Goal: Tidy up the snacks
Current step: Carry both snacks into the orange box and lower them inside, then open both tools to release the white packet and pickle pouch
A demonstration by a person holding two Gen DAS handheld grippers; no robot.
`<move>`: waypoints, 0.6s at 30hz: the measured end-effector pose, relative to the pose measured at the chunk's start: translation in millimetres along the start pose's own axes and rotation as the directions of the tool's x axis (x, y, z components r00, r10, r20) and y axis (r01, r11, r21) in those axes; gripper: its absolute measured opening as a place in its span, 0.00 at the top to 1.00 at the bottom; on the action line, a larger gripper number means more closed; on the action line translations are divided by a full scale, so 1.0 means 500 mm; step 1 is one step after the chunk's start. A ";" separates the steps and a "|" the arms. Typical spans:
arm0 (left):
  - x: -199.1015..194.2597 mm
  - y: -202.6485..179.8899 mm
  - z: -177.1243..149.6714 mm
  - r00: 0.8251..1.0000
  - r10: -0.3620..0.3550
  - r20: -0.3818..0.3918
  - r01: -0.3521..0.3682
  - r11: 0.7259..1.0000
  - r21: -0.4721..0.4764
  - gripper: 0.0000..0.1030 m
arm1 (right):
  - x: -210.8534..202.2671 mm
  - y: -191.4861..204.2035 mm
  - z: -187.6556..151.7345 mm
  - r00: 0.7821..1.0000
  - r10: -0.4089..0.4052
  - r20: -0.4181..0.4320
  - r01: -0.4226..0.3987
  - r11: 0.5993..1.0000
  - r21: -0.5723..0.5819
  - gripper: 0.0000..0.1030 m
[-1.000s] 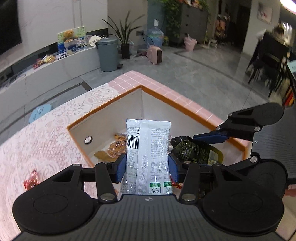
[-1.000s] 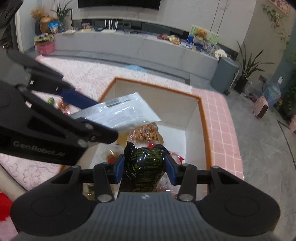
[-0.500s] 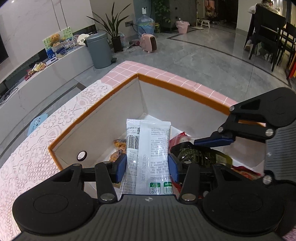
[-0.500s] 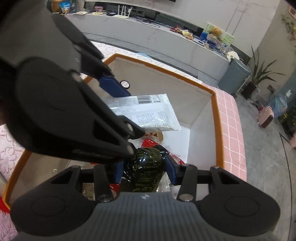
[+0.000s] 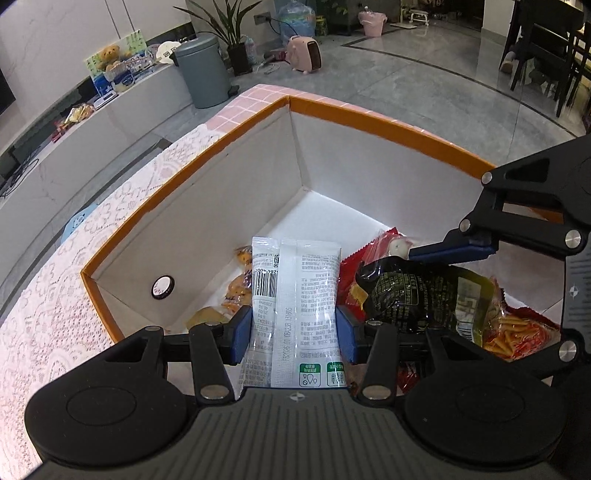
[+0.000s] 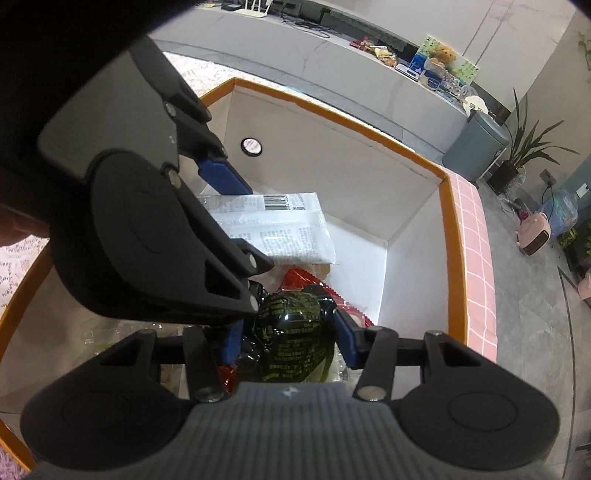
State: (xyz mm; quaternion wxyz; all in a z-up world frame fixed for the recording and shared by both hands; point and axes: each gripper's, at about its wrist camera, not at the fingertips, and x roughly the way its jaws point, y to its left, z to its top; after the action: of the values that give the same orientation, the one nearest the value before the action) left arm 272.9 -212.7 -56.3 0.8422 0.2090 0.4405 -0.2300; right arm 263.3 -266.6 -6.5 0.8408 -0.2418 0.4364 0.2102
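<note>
The left claw [image 5: 294, 326] pinches a flat white plastic snack packet [image 5: 295, 295] printed with a barcode and small text; both blue pads [image 5: 242, 334] press on its long edges, and the packet stands upright between them. It hangs over the inside of a large white cardboard box with an orange rim [image 5: 388, 123], which sits on a table covered with a pink lace cloth [image 5: 55, 295].

The right claw [image 6: 288, 339] has a glossy dark green and black snack pouch [image 6: 291, 339] between its blue pads [image 6: 345, 343]. Its jaws have just been opening. The wrist view shows the pouch filling the gap, but whether the pads still press on it cannot be told. In the left wrist view the pouch [image 5: 413, 291] lies low in the box just to the right of the white packet, over a red wrapper [image 5: 373, 247] and a red bag of orange sticks [image 5: 517, 332].

On the box floor, to the left of the white packet, lie small orange snack packs [image 5: 240, 288]. A round dark-ringed hole [image 5: 162, 287] marks the box's left wall.

Beyond the table stand a grey pedal bin [image 5: 201, 70], a potted plant [image 5: 231, 33] and a small pink heater [image 5: 304, 53] on the grey tiled floor.
</note>
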 end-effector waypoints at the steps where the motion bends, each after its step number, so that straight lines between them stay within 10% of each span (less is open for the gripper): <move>1: -0.001 0.001 -0.001 1.000 -0.002 0.000 0.002 1.000 -0.004 0.47 | 0.000 0.002 0.000 1.000 0.000 -0.004 0.000 1.000 -0.003 0.51; 18: -0.126 0.020 -0.028 0.994 0.016 0.109 -0.015 1.000 -0.009 0.29 | -0.064 0.016 0.020 0.999 -0.037 -0.010 0.037 0.999 0.040 0.18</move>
State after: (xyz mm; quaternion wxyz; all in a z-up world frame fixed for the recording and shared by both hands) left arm 237.7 -184.0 -9.1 0.8676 0.1959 0.3933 -0.2327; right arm 248.2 -258.8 23.4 0.8472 -0.2337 0.4399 0.1847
